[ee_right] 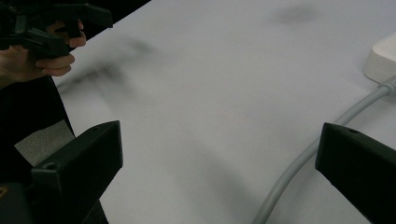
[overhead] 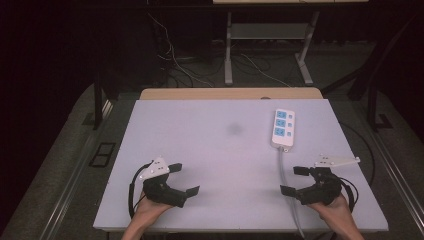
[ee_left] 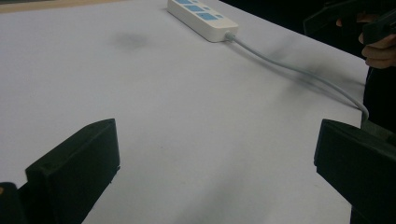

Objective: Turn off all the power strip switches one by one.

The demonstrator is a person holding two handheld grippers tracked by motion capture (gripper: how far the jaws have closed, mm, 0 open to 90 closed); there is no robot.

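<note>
Nearest the person, at the front edge of the pale surface (overhead: 200, 150), the left tool (overhead: 184, 178) and right tool (overhead: 292, 180) rested on it, each with jaws spread wide and holding nothing. Between and beyond them, toward the right, lay a white power strip (overhead: 283, 128), its grey cable (overhead: 283, 165) running back past the right tool. It was probably light, rigid, smooth plastic, best pinched across its narrow sides; the cable looked limp. The left gripper view showed the strip's blue sockets (ee_left: 196, 8); the right gripper view showed just its corner (ee_right: 382, 59). The high view alone showed the floor cables (overhead: 175, 65) beyond.
</note>
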